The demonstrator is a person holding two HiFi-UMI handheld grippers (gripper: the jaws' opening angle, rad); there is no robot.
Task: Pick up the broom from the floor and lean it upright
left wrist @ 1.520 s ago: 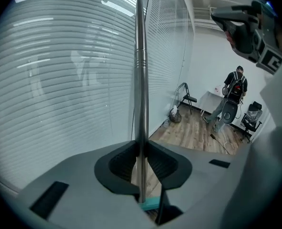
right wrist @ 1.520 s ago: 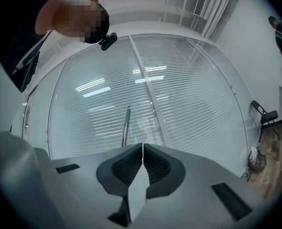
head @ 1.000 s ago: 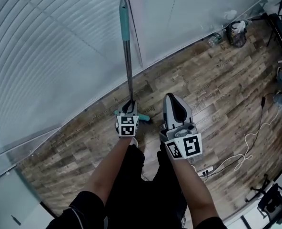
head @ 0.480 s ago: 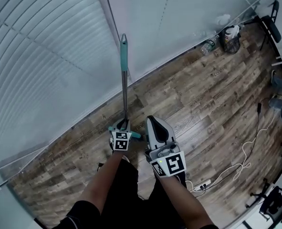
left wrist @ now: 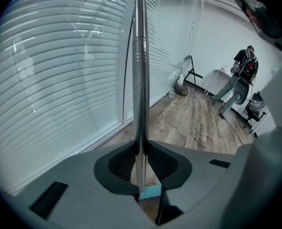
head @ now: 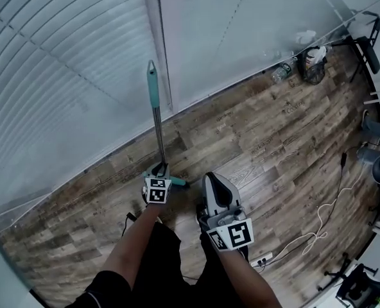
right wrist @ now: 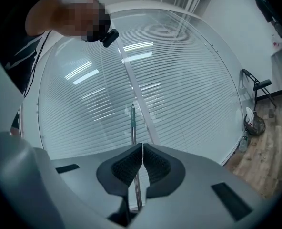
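Observation:
The broom (head: 156, 124) stands nearly upright before the blinds, with a metal pole, a teal grip at its top and a teal head (head: 171, 179) low by the wooden floor. My left gripper (head: 159, 172) is shut on the pole just above the head. In the left gripper view the pole (left wrist: 140, 80) runs up between the pads of the left gripper (left wrist: 141, 149), and a teal piece (left wrist: 150, 191) shows below. My right gripper (head: 214, 181) hangs beside it on the right, jaws pressed together and empty. Beyond the right gripper (right wrist: 142, 151), the broom (right wrist: 133, 128) rises against the blinds.
White blinds (head: 61, 76) cover the glass wall behind the broom. Bottles and a dark basket (head: 312, 59) sit at the far right wall. A white cable and power strip (head: 305, 239) lie on the floor to the right. A person (left wrist: 243, 70) stands far off.
Both grippers have sunk, and the broom has come down with the left one, its head nearer the floor. The grip on the pole is unchanged.

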